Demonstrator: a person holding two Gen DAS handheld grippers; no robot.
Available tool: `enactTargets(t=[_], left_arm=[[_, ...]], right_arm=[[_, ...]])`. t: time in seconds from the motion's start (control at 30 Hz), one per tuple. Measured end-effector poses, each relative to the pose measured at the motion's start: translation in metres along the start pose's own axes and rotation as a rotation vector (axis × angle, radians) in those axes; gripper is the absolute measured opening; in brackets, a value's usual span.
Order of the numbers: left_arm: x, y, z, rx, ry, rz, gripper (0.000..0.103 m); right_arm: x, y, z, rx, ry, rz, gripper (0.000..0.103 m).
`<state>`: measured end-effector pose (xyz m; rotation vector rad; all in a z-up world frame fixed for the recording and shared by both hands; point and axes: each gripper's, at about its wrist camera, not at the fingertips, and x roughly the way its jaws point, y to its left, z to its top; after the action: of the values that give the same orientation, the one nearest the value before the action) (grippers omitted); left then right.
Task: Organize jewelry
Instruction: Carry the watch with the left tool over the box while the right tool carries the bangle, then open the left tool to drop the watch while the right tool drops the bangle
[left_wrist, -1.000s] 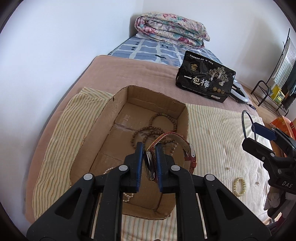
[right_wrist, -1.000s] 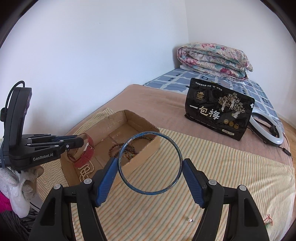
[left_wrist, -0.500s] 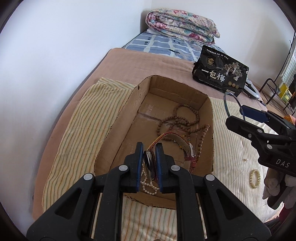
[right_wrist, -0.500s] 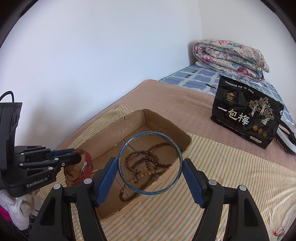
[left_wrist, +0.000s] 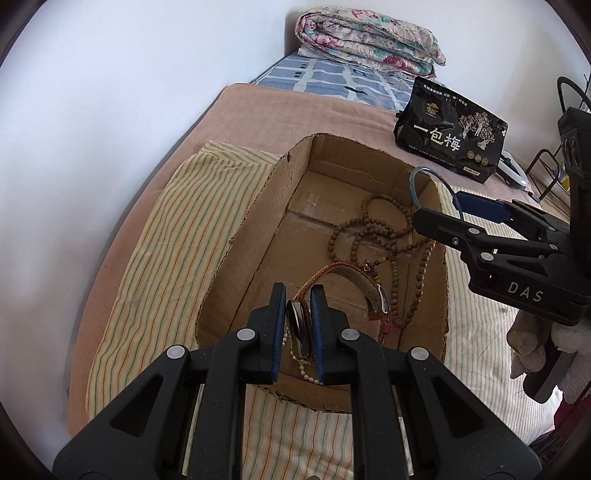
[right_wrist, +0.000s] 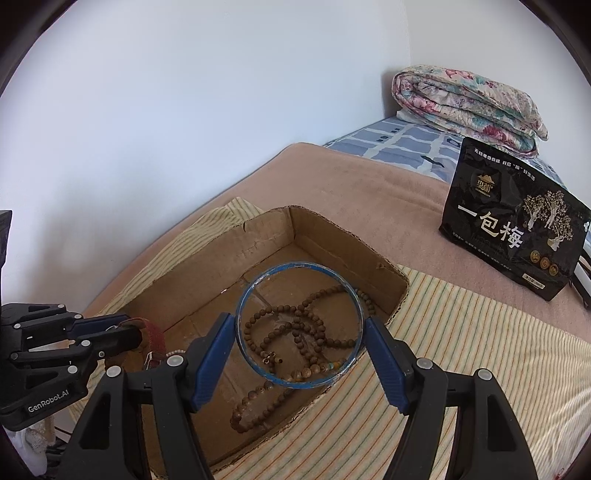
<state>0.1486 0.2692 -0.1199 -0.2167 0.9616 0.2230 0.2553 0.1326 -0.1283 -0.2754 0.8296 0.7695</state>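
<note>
My left gripper (left_wrist: 298, 325) pinches a red-strapped watch (left_wrist: 354, 280) over the cardboard box (left_wrist: 258, 206); my right gripper (right_wrist: 300, 338), wide, clamps a blue bangle (right_wrist: 299, 325) above wooden beads (right_wrist: 295, 332) at the box's 3 o'clock

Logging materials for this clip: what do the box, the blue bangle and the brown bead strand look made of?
Box: corrugated cardboard, matte brown, with ragged torn rims. Blue bangle: rigid thin ring with worn blue paint, probably metal or hard plastic. Bead strand: small round matte brown beads, likely wood.
</note>
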Motion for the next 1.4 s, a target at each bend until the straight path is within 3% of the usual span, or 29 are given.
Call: enactTargets(t=[0.17,0.23,0.3,0.33,0.43,0.9,1.4], left_arm=[[0.005,0.002,0.000,0.001,0.013,-0.004,0.012],[0.006,0.003,-0.001,-0.001,0.023,-0.007,0.012],[0.008,0.003,-0.001,-0.001,0.032,-0.019,0.012],[0.008,0.003,-0.002,0.000,0.036,-0.019,0.015],[0.008,0.002,-0.003,-0.001,0.029,-0.014,0.044],[0.001,0.001,0.000,-0.013,0.007,-0.004,0.045],[-0.023,-0.032,0.005,0.021,-0.064,-0.027,0.045]], right_arm=[[0.006,0.001,0.000,0.006,0.008,-0.010,0.074],[0.007,0.002,0.001,0.007,0.008,-0.016,0.078],[0.007,0.002,0.000,0.010,0.004,-0.019,0.089],[0.007,0.002,0.001,0.013,-0.001,-0.022,0.091],[0.006,0.002,0.002,0.021,-0.002,-0.020,0.091],[-0.005,0.002,0.002,0.017,-0.021,-0.038,0.095],[-0.051,-0.021,0.001,0.054,-0.076,-0.067,0.095]])
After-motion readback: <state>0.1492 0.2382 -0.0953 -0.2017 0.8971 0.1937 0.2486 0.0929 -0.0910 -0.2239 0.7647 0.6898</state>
